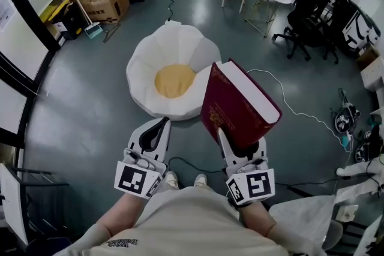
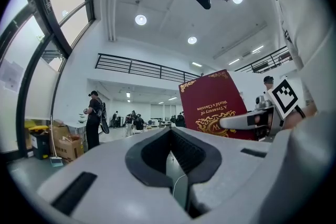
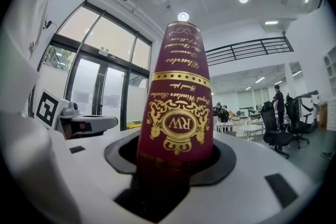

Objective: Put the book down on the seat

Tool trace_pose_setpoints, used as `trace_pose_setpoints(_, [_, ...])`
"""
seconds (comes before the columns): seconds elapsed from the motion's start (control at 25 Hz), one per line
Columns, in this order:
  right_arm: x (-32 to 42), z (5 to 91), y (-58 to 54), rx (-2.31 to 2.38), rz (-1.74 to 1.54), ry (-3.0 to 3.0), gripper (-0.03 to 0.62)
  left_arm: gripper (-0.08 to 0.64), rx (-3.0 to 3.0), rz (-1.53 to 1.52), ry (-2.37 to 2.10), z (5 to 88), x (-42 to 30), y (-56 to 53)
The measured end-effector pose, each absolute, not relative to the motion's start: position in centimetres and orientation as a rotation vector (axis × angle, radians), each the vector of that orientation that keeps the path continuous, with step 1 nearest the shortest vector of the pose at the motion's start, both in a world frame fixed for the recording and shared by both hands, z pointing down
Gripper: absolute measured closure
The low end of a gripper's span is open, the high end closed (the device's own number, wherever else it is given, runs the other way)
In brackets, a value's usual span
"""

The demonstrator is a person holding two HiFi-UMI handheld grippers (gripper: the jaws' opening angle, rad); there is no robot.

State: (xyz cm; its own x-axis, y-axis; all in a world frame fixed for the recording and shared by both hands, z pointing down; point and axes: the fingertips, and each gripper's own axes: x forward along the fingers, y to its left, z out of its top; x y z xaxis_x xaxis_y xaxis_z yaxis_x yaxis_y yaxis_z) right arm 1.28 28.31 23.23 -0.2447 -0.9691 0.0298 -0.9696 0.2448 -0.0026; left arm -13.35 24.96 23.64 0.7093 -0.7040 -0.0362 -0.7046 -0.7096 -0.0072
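So, not much done yet. My left gripper (image 1: 157, 126) is empty with its jaws pinched together, just hanging out beside the right one. My right gripper (image 1: 230, 139) is spread wide and clamped on the spine end of the thick maroon book (image 1: 237, 106), which stands up tilted in the air over the floor, just short of the seat (image 1: 180, 51). That's the white petal-shaped cushion with the yellow middle, and nothing's on it. I'd say the whole carry-over and put-down is left. Farther back by the windows there's an open cardboard box (image 1: 108, 6); can't tell what's inside.
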Motion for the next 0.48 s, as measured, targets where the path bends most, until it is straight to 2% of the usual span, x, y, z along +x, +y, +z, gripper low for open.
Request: trace_pose_setpoints(0.48, [4.2,24.3,29.6,1.877,0.094,-2.476,0.364,0.555,-2.886,-0.04,1.193,24.7,-10.2,26.1])
